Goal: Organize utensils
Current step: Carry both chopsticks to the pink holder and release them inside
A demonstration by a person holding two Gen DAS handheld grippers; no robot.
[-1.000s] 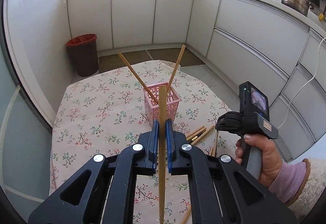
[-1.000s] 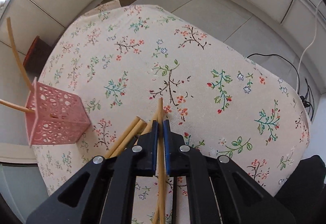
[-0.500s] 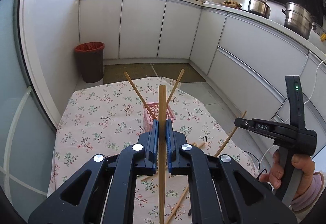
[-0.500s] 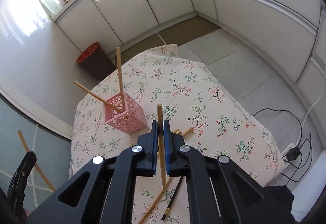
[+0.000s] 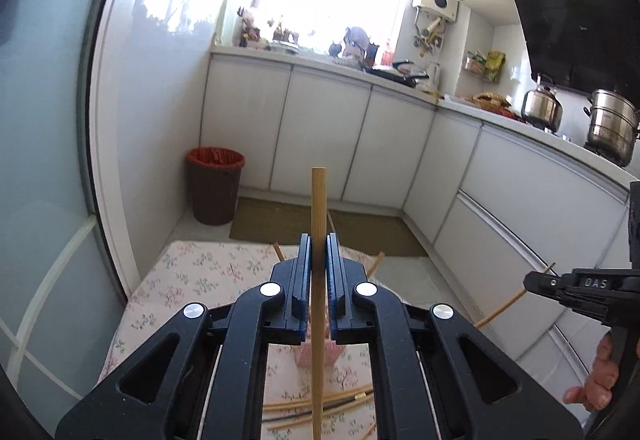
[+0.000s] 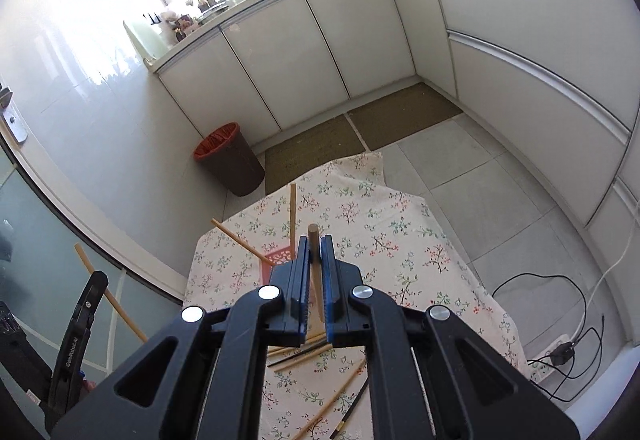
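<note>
Both grippers, left point(image 5: 319, 272) and right point(image 6: 315, 272), are clenched, each on one chopstick: the left stick point(image 5: 319, 199) stands upright, the right stick point(image 6: 313, 236) is foreshortened. I hold both above the table point(image 6: 400, 232). The pink basket point(image 6: 276, 260) sits below, two sticks leaning in it. To do it well, I tip each point down over the basket mouth before letting go. Leaning sticks may block entry. Loose chopsticks point(image 6: 296, 354) lie nearer me; a bin point(image 6: 228, 159) is well apart. The basket is mostly hidden, probably by my jaws.
</note>
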